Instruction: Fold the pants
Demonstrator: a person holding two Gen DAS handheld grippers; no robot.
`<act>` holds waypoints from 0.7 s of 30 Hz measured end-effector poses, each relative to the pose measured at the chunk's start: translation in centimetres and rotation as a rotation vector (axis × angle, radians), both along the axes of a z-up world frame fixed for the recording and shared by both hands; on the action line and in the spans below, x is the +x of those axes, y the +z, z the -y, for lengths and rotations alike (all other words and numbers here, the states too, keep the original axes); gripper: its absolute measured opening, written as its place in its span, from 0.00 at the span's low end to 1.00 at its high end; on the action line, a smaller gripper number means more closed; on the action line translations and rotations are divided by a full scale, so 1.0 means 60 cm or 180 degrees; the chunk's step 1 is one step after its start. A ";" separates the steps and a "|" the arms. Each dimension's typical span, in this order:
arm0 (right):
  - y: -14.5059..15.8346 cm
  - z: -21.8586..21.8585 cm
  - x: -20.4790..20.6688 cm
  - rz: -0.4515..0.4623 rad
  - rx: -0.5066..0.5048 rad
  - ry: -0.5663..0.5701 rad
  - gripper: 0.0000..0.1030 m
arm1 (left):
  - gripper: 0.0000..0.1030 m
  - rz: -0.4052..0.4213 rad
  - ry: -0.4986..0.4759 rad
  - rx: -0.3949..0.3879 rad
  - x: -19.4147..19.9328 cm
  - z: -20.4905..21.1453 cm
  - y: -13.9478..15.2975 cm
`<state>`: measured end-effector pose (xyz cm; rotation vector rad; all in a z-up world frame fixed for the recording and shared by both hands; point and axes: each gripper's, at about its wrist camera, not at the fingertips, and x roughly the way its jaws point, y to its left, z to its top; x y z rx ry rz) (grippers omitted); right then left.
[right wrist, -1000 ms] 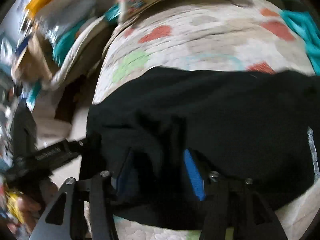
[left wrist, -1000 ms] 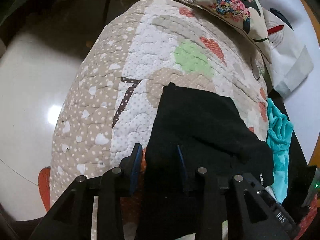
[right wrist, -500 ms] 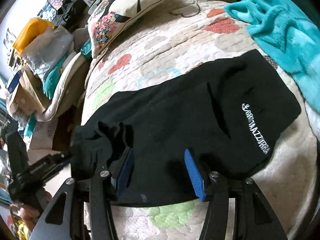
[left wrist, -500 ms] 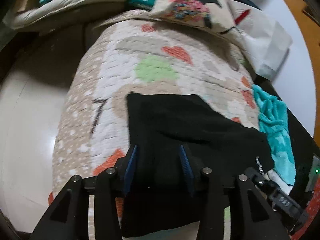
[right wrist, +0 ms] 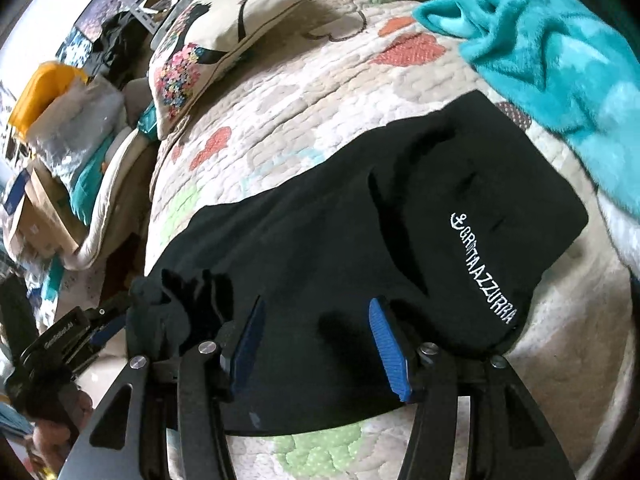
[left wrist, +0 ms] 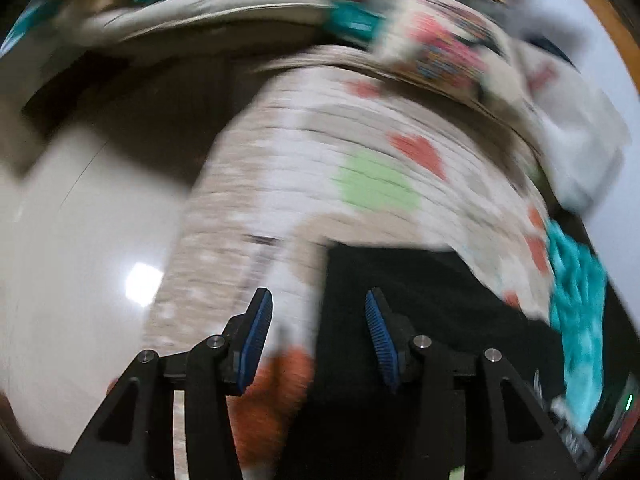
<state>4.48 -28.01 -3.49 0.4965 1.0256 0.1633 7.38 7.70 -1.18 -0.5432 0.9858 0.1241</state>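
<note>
1. here, nearest the lens, the right gripper [right wrist: 316, 344] hangs over the near edge of the black pants [right wrist: 360, 248], its blue pads spread wide and holding nothing.
2. the left gripper [left wrist: 316, 332] also stands wide open and empty at the garment's end, in a blurred view; from the right it shows beside a bunched corner.
3. a fold looks laid down; next, judging by that rumpled corner, comes smoothing it or gripping an edge for another fold.
4. the pants lie as a compact rectangle on the quilt [right wrist: 280, 92], white lettering up.
5. beyond sit a teal blanket [right wrist: 552, 40] and a floral pillow [right wrist: 208, 44].
</note>
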 end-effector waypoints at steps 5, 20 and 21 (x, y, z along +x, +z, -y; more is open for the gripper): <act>0.008 -0.014 0.000 0.0068 -0.0050 0.0058 0.57 | 0.46 -0.0153 0.0442 -0.0171 -0.007 -0.075 -0.026; 0.025 -0.073 -0.022 0.0319 -0.0445 0.0402 0.58 | 0.51 0.0378 -0.0569 0.0995 -0.032 0.082 0.045; 0.026 -0.082 -0.024 0.0343 -0.0498 0.0451 0.58 | 0.51 0.0383 -0.0608 0.1035 -0.034 0.087 0.045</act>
